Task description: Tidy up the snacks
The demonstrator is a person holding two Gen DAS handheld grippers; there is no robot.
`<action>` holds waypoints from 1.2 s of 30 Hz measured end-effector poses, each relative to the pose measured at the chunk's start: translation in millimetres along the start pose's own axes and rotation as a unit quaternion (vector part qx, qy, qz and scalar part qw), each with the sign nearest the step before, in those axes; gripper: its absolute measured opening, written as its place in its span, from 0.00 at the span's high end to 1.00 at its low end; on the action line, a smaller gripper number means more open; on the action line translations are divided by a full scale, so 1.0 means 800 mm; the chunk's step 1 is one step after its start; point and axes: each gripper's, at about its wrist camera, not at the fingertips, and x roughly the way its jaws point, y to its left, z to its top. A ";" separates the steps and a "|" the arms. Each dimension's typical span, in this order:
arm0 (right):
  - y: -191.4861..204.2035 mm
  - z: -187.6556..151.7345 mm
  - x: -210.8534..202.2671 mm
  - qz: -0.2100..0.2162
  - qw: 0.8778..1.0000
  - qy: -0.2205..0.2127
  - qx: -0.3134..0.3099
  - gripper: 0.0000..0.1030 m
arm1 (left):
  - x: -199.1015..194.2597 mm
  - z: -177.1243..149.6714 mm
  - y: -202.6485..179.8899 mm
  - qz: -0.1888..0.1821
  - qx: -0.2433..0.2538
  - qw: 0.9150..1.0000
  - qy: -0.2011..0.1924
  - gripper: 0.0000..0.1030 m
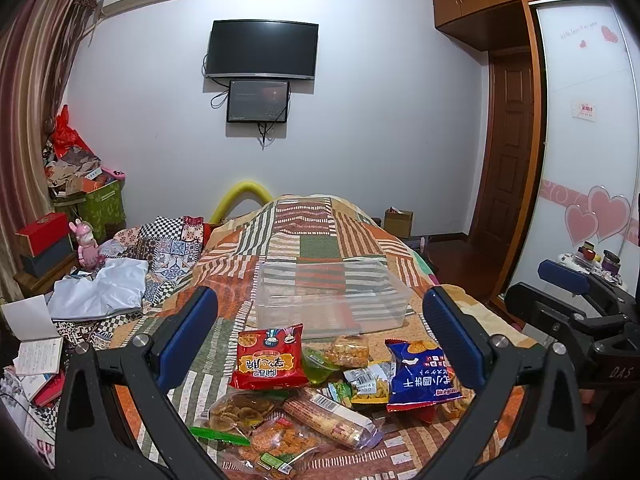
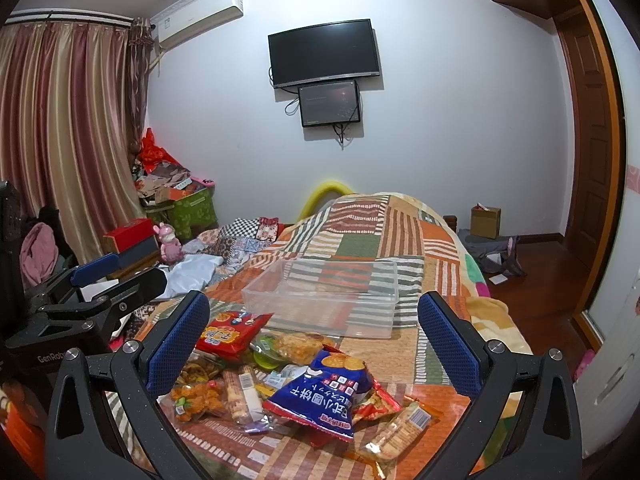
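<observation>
Snacks heaped before the clear bin [image 1: 332,296] on the bed.
My left gripper [image 1: 320,336] and right gripper [image 2: 314,340] hovered wide-jawed over the blue bag [image 2: 320,396], holding nothing.

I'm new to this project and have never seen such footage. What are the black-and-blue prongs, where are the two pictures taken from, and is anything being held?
The prongs are two-finger grippers, one in each of a person's hands, each carrying a wide-angle camera looking forward along its fingers. One picture comes from the left gripper, the other from the right gripper; each also glimpses the other at its edge. Both are open and hold nothing. Below them, on a patchwork bedspread, lies a pile of snacks, including a red snack bag and a blue snack bag. Behind it sits a clear plastic bin with no snacks inside.
</observation>
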 end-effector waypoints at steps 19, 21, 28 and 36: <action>0.003 -0.001 0.000 0.002 1.000 0.000 0.000 0.00 | 0.000 -0.002 0.000 0.000 -0.001 1.000 0.002 0.00; 0.002 0.000 0.000 0.002 1.000 0.000 0.001 0.00 | 0.000 -0.002 0.000 0.000 -0.001 1.000 0.002 0.00; 0.006 -0.001 0.000 0.005 1.000 0.002 0.001 0.00 | 0.001 -0.003 0.001 0.000 0.000 1.000 0.004 0.00; 0.004 -0.004 0.010 0.006 1.000 0.010 -0.005 0.00 | 0.011 -0.007 0.006 -0.002 -0.001 1.000 0.018 0.00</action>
